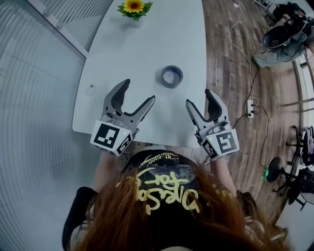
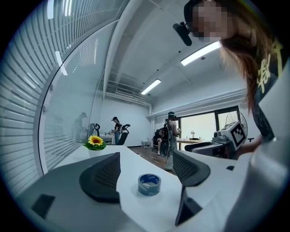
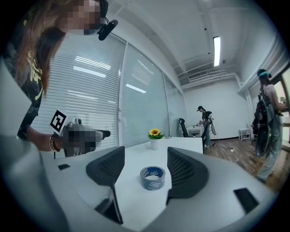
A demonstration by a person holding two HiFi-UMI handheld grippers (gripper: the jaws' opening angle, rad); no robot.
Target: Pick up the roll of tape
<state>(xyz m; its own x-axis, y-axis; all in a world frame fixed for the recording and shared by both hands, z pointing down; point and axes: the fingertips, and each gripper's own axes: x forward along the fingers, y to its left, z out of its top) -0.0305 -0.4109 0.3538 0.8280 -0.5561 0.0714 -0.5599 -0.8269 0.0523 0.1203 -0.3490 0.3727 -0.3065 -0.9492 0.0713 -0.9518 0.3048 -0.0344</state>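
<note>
Blue-grey roll of tape (image 1: 171, 76) lies flat, hole up, on the white table (image 1: 147, 44), touching nothing else. In the head view the left gripper (image 1: 139, 91) is at about 7 o'clock from the roll and the right gripper (image 1: 198, 97) at about 5 o'clock, both near it but clear of it, over the table's near edge. Each gripper's own view shows its two dark ribbed jaws spread wide with nothing held; the roll appears in the gap between them, but it lies further out on the tabletop and the pads do not reach it. Both grippers point level along the table, their marker cubes toward the person. At about 11 o'clock from the roll, well apart at the table's far end, a sunflower in a small white pot (image 1: 134, 9) stands upright. A glass wall with blinds (image 1: 29, 73) runs along the table's 9 o'clock side. Wooden floor (image 1: 230, 63) lies at its 3 o'clock side, with a white power strip (image 1: 251, 105) and its cable on it. Other people (image 2: 117, 129) stand far back in the room.
</note>
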